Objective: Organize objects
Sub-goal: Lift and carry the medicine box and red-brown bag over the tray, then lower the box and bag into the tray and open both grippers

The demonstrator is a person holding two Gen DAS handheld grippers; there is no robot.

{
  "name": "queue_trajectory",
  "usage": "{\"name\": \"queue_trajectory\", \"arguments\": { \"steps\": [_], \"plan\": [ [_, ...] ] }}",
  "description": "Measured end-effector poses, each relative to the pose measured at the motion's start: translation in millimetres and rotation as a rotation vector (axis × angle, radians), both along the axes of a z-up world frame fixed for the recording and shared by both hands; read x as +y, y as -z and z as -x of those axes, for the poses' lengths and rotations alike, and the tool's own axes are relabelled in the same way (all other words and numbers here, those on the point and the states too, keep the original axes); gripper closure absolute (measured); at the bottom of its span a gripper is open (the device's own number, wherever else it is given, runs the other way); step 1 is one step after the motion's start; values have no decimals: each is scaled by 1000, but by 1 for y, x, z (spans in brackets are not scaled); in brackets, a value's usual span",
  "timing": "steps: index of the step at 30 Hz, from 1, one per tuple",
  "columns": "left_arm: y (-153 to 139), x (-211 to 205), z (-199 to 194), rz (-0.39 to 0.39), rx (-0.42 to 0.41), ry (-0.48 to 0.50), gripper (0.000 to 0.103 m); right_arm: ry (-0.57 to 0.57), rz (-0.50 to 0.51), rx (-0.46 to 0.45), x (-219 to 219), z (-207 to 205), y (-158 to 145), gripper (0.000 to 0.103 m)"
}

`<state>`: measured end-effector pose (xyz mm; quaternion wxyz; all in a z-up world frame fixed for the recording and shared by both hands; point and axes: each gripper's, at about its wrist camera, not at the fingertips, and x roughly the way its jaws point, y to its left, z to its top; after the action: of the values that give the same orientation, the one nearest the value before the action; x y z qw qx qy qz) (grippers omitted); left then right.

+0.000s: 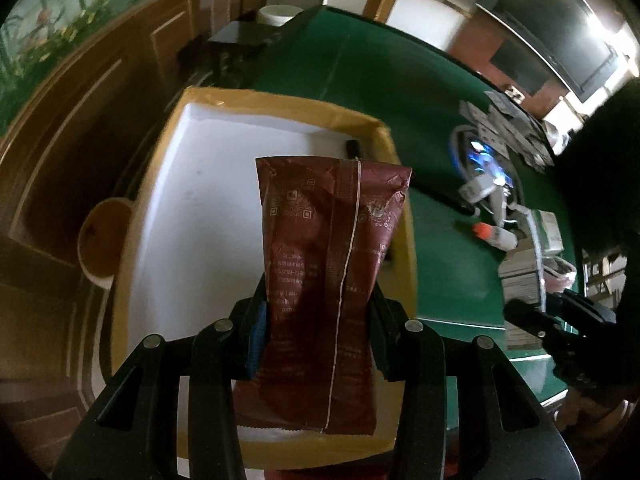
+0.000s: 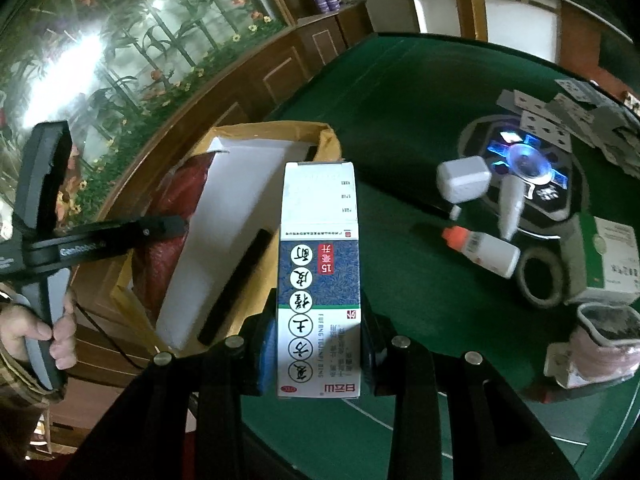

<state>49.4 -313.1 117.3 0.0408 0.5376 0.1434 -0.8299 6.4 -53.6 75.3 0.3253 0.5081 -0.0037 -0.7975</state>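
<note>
My left gripper [image 1: 316, 320] is shut on a dark red foil packet [image 1: 324, 280] and holds it above a white foam box with yellow taped rim [image 1: 280, 102]. A black pen-like stick [image 1: 352, 148] lies in the box's far corner. My right gripper [image 2: 318, 340] is shut on a white and blue medicine carton [image 2: 318, 280] over the green table, just right of the box [image 2: 240, 208]. In the right wrist view the left gripper's body [image 2: 104, 236] and the red packet [image 2: 176, 192] hang over the box, and the black stick [image 2: 236, 288] lies inside.
On the green felt table [image 2: 400, 120] lie a white charger [image 2: 462, 180], a white bottle with orange cap [image 2: 484, 252], a tape roll [image 2: 540, 276], a green and white box [image 2: 612, 260], playing cards [image 2: 560, 120] and a lit centre console [image 2: 524, 156]. Wooden cabinets [image 1: 80, 140] stand left.
</note>
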Motion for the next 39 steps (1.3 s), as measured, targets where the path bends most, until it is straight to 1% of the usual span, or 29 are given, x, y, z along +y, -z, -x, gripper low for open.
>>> {"name": "queue_trajectory", "arguments": {
  "steps": [9,14,20,24,31,35,39],
  "plan": [
    [16,-39,10,15,-38,-33,61,-32,18,-31,-53,22,-1,70],
    [24,-55,29,33,-54,-33,61,-35,32,-62,-85,43,4,70],
    [29,-70,57,45,-61,-31,61,1,37,-115,-118,69,19,70],
    [34,-75,75,57,-70,-23,61,20,16,-124,-137,85,28,70],
    [43,-82,92,75,-74,-5,61,61,-32,-139,-152,103,45,70],
    [48,-83,97,79,-77,4,61,71,-62,-144,-159,108,52,70],
    [48,-82,101,86,-72,10,61,78,-99,-128,-163,107,56,70]
  ]
}}
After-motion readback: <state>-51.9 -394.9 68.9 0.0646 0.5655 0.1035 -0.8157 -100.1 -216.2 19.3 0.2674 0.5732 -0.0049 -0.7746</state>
